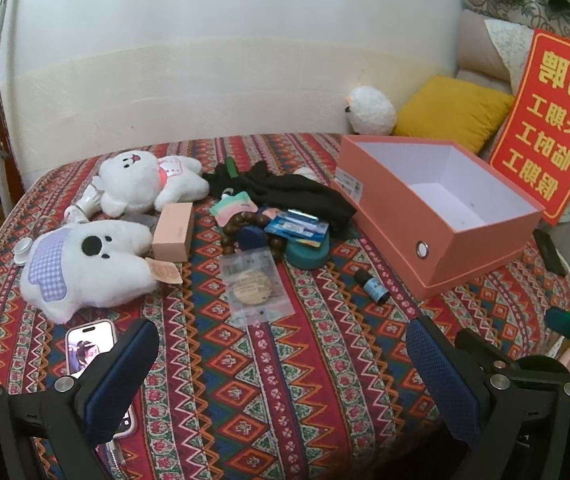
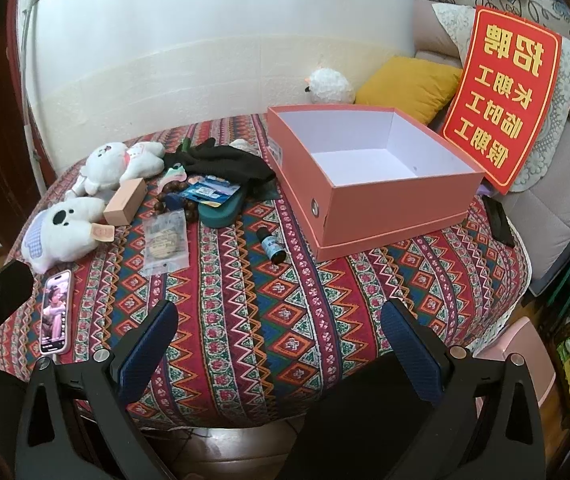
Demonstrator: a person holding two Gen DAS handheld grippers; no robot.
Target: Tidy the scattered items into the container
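Toys (image 1: 85, 264), a phone (image 2: 57, 312) and a bottle (image 2: 271, 246) lie left of the open box (image 2: 401, 208). Its long side runs away rightward. Both the left gripper (image 1: 281, 364) and right gripper (image 2: 279, 344) are spread, empty.

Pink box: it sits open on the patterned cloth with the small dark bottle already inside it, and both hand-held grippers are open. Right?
Not quite. The pink box is empty; the small dark bottle lies on the patterned cloth just in front of it, as the right wrist view shows. The rest holds.
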